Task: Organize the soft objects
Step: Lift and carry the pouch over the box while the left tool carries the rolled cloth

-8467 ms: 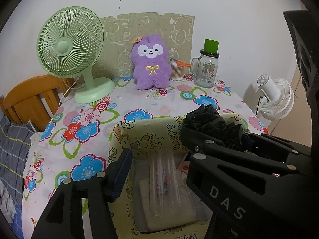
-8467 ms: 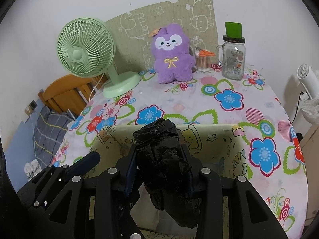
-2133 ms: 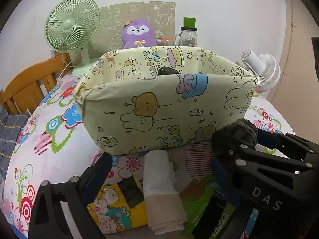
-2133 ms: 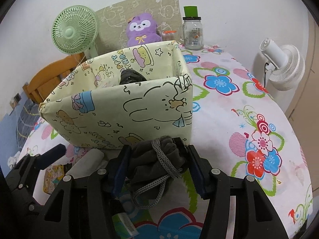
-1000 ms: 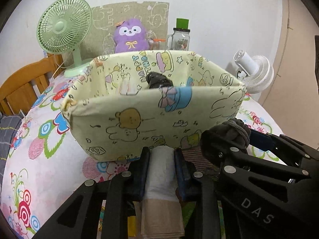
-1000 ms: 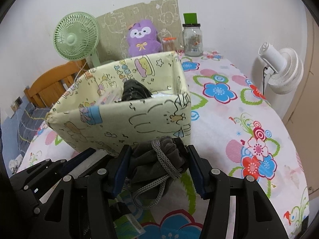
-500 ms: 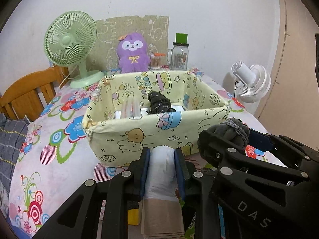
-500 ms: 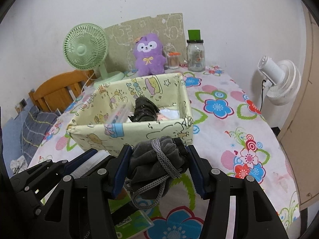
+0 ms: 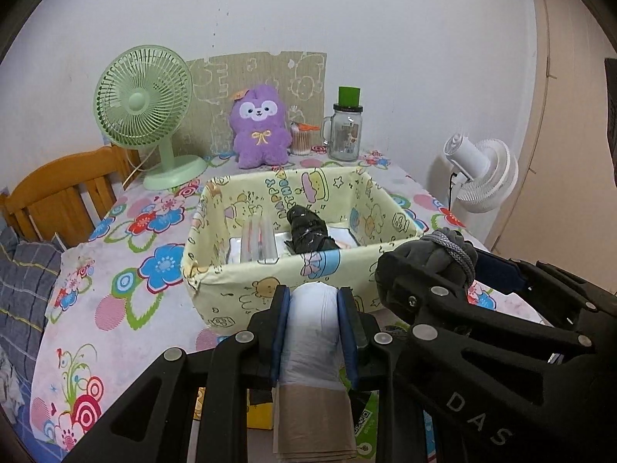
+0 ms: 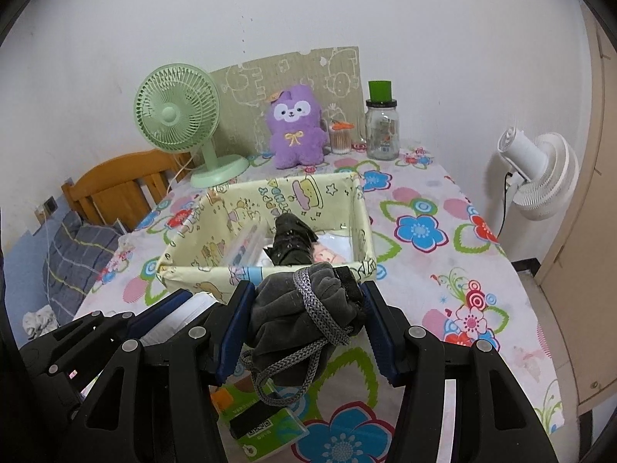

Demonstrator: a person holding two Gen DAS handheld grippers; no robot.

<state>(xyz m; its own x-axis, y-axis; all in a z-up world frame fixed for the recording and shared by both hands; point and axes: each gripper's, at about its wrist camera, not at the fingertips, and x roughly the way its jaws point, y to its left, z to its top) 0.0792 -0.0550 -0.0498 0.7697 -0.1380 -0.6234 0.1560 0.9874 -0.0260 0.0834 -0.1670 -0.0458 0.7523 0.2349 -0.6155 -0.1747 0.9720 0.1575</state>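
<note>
Two grippers, each clamped on a soft thing in front of the fabric bin.

Left wrist view: the left gripper (image 9: 313, 301) pinched a white-and-tan folded roll (image 9: 313, 351) between its blue pads — the roll's long axis ran along the fingers, its white end pointing toward the fabric bin (image 9: 246, 289), and the gripper tilted downward over the flowered tablecloth (image 9: 115, 270). Right wrist view: the right gripper (image 10: 306, 310) gripped a grey drawstring pouch (image 10: 300, 316) — bunched, with no clear long axis I could tell, its cord looping down toward the camera. Inside the bin (image 10: 270, 270) a black bundle (image 10: 291, 245) lay, pointing away toward the far wall.
</note>
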